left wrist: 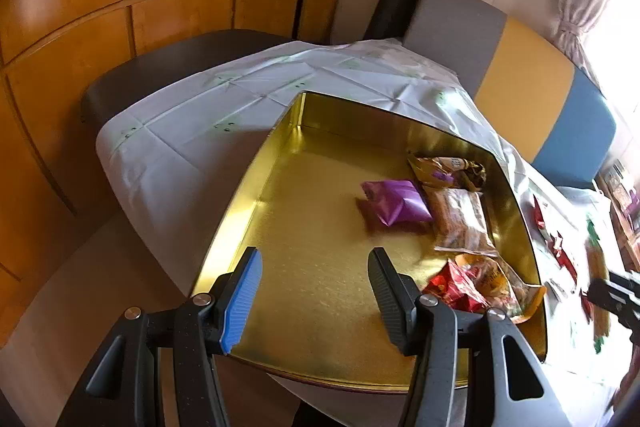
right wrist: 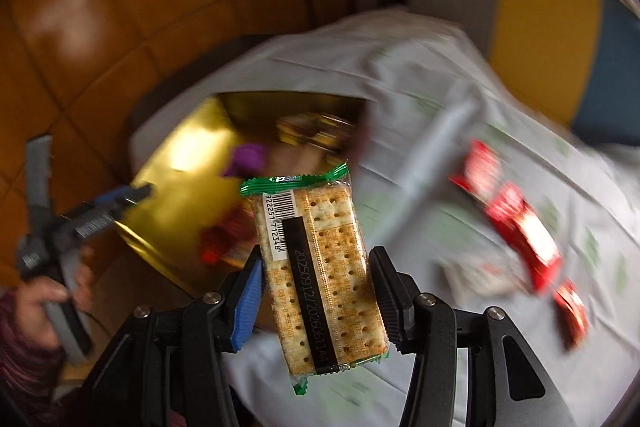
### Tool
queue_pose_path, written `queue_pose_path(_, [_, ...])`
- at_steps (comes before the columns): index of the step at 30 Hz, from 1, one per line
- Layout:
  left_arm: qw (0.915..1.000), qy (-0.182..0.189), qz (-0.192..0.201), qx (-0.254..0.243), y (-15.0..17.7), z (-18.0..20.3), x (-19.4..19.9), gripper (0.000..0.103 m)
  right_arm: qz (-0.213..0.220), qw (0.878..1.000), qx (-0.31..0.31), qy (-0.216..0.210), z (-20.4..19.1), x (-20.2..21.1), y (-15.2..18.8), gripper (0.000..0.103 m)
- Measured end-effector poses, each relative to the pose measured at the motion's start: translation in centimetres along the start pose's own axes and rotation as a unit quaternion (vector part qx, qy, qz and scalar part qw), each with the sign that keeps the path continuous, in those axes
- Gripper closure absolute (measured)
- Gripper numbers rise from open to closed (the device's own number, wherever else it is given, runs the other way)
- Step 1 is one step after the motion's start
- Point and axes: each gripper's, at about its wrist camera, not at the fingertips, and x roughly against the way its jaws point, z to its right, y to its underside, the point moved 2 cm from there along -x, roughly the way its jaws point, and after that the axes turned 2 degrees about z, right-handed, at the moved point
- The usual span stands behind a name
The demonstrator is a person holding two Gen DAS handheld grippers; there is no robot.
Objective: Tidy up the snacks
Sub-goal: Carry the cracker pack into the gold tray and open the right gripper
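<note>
While your right gripper (right wrist: 316, 301) clamps cracker packet (right wrist: 320, 267) above white tablecloth (right wrist: 440, 367), your left gripper (left wrist: 316, 297) hangs over gold tin (left wrist: 320, 219), fingers apart, nothing between. Tin holds purple packet (left wrist: 394, 201), clear wafer packet (left wrist: 460, 223), red packets (left wrist: 456, 287). More red packets (right wrist: 520, 227) lie on cloth, blurred.

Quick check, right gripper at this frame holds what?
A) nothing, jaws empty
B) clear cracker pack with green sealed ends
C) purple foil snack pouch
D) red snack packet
B: in the right wrist view the right gripper has its pads pressed on both long edges of the clear cracker pack with green sealed ends, lifted above the white cloth-covered table; the purple pouch lies inside the gold tin tray.
</note>
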Motion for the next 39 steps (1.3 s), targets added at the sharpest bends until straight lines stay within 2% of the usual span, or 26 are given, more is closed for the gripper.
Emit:
queue_pose_path(2, [1.0, 0.003, -0.001, -0.003, 0.1, 0.2, 0.0, 0.047, -0.003, 1.0, 0.01, -0.017, -1.7, -1.6, -0.8, 0.051])
queue_pose_path(5, [1.0, 0.006, -0.002, -0.006, 0.3, 0.3, 0.0, 0.047, -0.036, 0.998, 0.015, -0.048, -3.5, -5.0, -1.0, 0.05])
queue_pose_path(9, [0.9999, 0.008, -0.008, -0.01, 0.7, 0.2, -0.2, 0.047, -0.07, 0.996, 0.023, -0.044, -4.3, -8.2, 0.2, 0.048])
queue_pose_path(14, [0.9998, 0.007, -0.014, -0.014, 1.2, 0.4, -0.5, 0.047, -0.074, 0.996, 0.024, -0.049, -4.3, -8.4, 1.3, 0.046])
queue_pose_path(22, [0.9997, 0.006, -0.006, -0.022, 1.1, 0.8, 0.0, 0.047, -0.037, 0.998, 0.035, -0.036, -4.5, -5.3, 2.1, 0.047])
queue_pose_path(23, [0.9997, 0.005, -0.006, -0.022, 1.1, 0.8, 0.0, 0.047, -0.036, 0.998, 0.041, -0.03, -4.5, -5.3, 2.3, 0.05])
queue_pose_path(24, [0.9997, 0.005, -0.007, -0.022, 1.1, 0.8, -0.1, 0.047, -0.036, 0.998, 0.049, -0.021, -4.6, -5.5, 2.4, 0.063])
queue_pose_path(25, [0.9997, 0.006, -0.008, -0.023, 1.1, 0.9, -0.1, 0.047, -0.039, 0.998, 0.053, -0.016, -4.7, -5.7, 2.4, 0.071])
queue_pose_path(27, [0.9996, 0.007, -0.009, -0.026, 1.2, 1.1, -0.1, 0.047, -0.047, 0.998, 0.05, -0.014, -4.4, -6.9, 2.3, 0.074])
queue_pose_path(30, [0.9994, 0.011, -0.009, -0.031, 1.3, 1.6, 0.1, 0.047, -0.058, 0.997, 0.032, -0.027, -4.0, -7.9, 2.4, 0.075])
queue_pose_path(38, [0.9991, 0.012, -0.009, -0.04, 1.4, 2.0, 0.2, 0.047, -0.054, 0.998, 0.036, -0.022, -4.2, -7.4, 2.9, 0.073])
queue_pose_path(39, [0.999, 0.011, -0.009, -0.041, 1.4, 2.1, 0.2, 0.047, -0.051, 0.998, 0.037, -0.019, -4.2, -7.1, 3.0, 0.071])
